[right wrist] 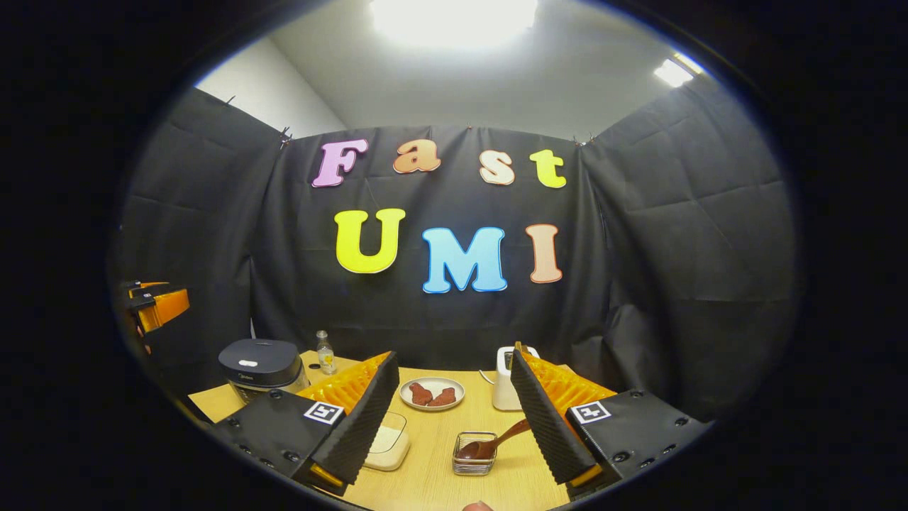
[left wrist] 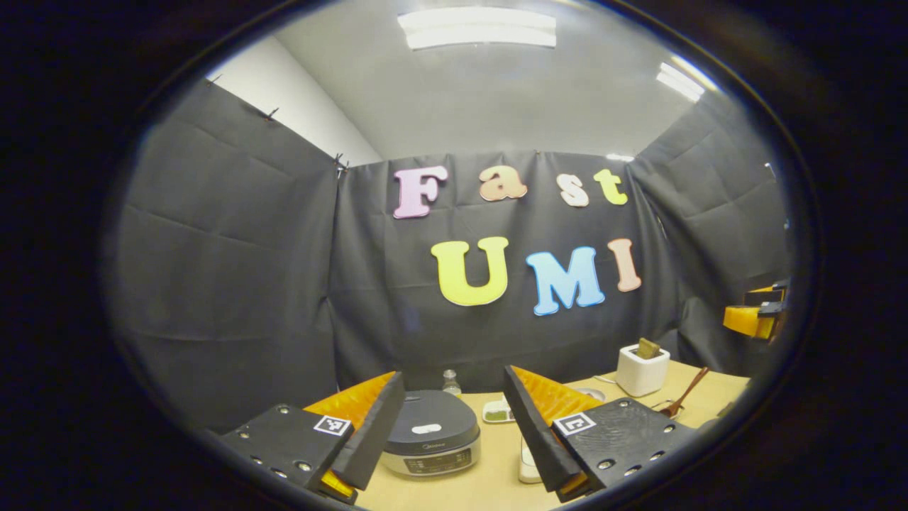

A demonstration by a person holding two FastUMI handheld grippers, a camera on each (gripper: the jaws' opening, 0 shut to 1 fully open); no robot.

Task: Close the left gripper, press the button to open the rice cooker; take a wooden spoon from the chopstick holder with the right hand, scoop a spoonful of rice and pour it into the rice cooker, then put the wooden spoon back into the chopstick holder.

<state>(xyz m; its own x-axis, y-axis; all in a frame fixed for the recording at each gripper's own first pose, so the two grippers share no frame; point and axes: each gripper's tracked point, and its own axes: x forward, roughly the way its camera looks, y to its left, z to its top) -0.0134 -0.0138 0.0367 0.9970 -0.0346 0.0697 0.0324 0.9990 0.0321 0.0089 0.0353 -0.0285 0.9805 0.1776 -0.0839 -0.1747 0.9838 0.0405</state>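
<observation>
**Both grippers wide open above the tabletop, cooker lid down**

A pale wood tabletop (right wrist: 433, 468) sits in a booth walled with black cloth under bright ceiling lights.

In the right gripper view, the right gripper (right wrist: 454, 436) hangs over the near edge with its jaws spread wide and nothing between them. Just ahead of it stands a small wire holder (right wrist: 474, 454) with the spoon (right wrist: 496, 441) resting in it: the bowl lies down in the holder and the handle slants up toward the right, its long axis running low-left to high-right. Beside the holder on the left is a shallow clear box (right wrist: 389, 441) with a pale filling. Farther back come a plate (right wrist: 432, 392) with two brown pieces, then a white container (right wrist: 505, 387). At the far left stand the cooker (right wrist: 259, 367), lid shut, and a small bottle (right wrist: 325, 360).

In the left gripper view, the left gripper (left wrist: 454, 429) is likewise released, fingers well apart, with the cooker (left wrist: 429, 438) sitting between them, its lid closed and its front panel facing the camera. The other gripper (left wrist: 755, 316) shows at the right edge.
</observation>
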